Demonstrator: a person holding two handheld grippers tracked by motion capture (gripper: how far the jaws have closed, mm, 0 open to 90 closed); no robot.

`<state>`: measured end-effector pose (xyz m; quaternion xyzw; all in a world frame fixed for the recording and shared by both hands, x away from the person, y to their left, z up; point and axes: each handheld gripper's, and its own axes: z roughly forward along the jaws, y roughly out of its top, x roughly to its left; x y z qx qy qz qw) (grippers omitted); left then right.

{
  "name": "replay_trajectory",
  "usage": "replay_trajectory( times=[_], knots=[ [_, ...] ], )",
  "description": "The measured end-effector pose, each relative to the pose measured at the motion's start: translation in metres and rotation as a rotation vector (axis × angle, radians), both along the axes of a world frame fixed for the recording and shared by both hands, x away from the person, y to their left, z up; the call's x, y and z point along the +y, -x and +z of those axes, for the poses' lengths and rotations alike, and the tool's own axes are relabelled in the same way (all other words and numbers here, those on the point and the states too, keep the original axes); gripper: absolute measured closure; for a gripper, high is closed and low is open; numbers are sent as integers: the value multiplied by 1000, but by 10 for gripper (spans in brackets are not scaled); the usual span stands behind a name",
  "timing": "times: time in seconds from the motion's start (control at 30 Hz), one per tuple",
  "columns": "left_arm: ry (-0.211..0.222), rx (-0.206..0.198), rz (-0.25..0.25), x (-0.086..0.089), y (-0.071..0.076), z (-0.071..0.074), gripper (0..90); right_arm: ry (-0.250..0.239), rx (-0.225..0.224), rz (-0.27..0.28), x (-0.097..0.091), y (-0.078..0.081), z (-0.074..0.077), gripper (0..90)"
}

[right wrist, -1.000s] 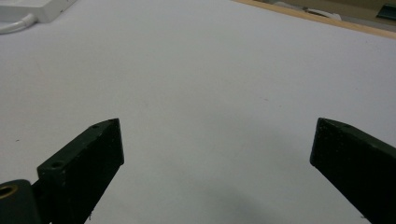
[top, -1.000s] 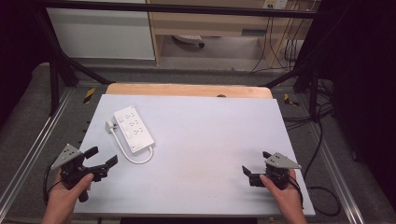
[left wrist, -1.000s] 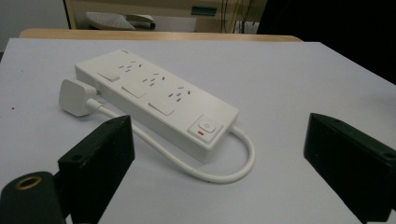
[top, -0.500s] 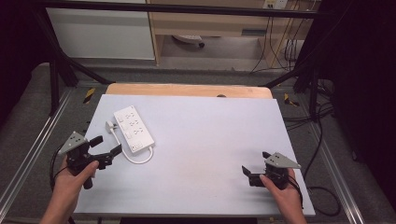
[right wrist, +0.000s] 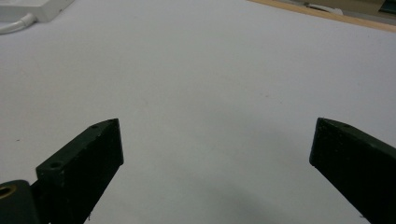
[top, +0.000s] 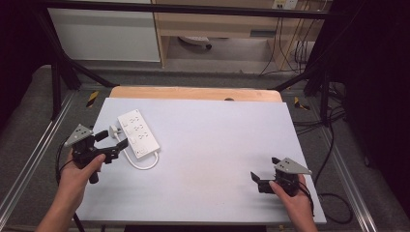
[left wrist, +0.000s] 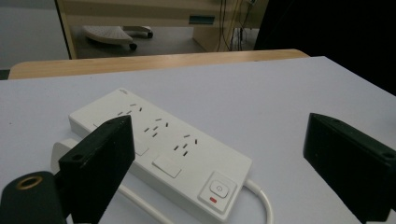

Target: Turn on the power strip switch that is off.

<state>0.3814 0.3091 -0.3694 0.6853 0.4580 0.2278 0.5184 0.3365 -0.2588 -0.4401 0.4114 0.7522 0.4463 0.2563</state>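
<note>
A white power strip (top: pixel 139 134) lies at an angle on the left part of the white table (top: pixel 217 130). Its plug (top: pixel 114 129) rests at its left side and its white cable (top: pixel 143 165) loops in front. My left gripper (top: pixel 113 140) hovers open just left of the strip, beside the plug. In the left gripper view the strip (left wrist: pixel 163 149) lies close ahead between the spread jaws of the left gripper (left wrist: pixel 217 125), with its switch end nearest. My right gripper (top: pixel 263 169) is open near the front right, and its own view (right wrist: pixel 215 125) looks over bare table.
A wooden table edge (top: pixel 193 93) runs along the far side of the white top. Metal frame rails (top: pixel 29 154) flank the table. Cables (top: pixel 333 145) trail on the floor at the right. A corner of the strip (right wrist: pixel 44 7) shows far off in the right gripper view.
My left gripper has moved forward and up from the front left edge to beside the power strip's plug. The right gripper has stayed in place.
</note>
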Motion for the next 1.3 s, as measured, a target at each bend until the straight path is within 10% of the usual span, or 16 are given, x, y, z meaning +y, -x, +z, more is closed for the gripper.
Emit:
replay_trajectory(
  times=[1.3],
  knots=[
    [-37, -2, 99, -5, -66, -2, 73, -17, -1, -11, -3, 3, 2, 30]
  ],
)
